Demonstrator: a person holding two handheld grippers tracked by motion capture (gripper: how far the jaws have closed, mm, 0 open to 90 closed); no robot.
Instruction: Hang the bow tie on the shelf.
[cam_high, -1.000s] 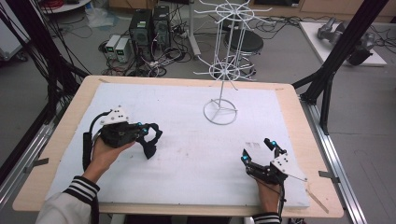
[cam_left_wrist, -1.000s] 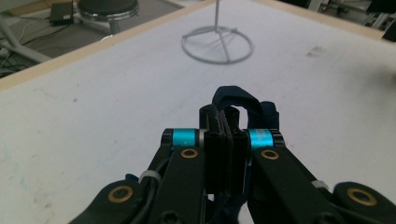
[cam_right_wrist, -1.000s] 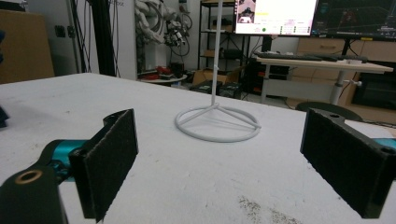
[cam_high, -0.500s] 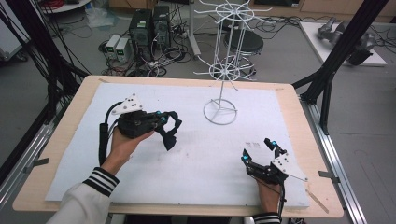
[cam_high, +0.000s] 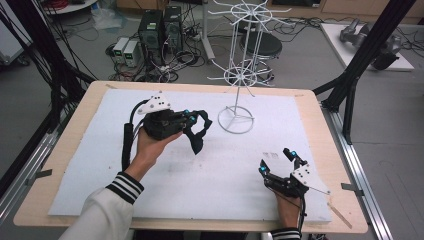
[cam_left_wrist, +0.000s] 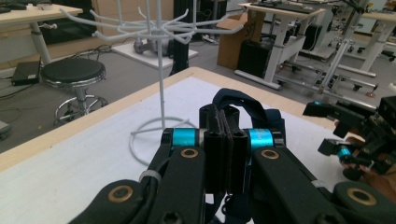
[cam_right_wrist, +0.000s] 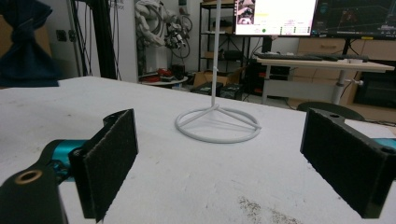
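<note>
Left gripper (cam_high: 196, 131) clamped on dark strap (cam_high: 199, 135), lifted, wire rack (cam_high: 239, 75) at its 2 o'clock; hanging still left; right gripper (cam_high: 278, 162) wide open, empty

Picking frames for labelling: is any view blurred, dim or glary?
High view: evenly lit, sharp, soft shadows on the white mat. Left gripper view: the left gripper and dark strap look soft up close. Right gripper view: bright monitor washes out; near pads slightly blurred.
</note>
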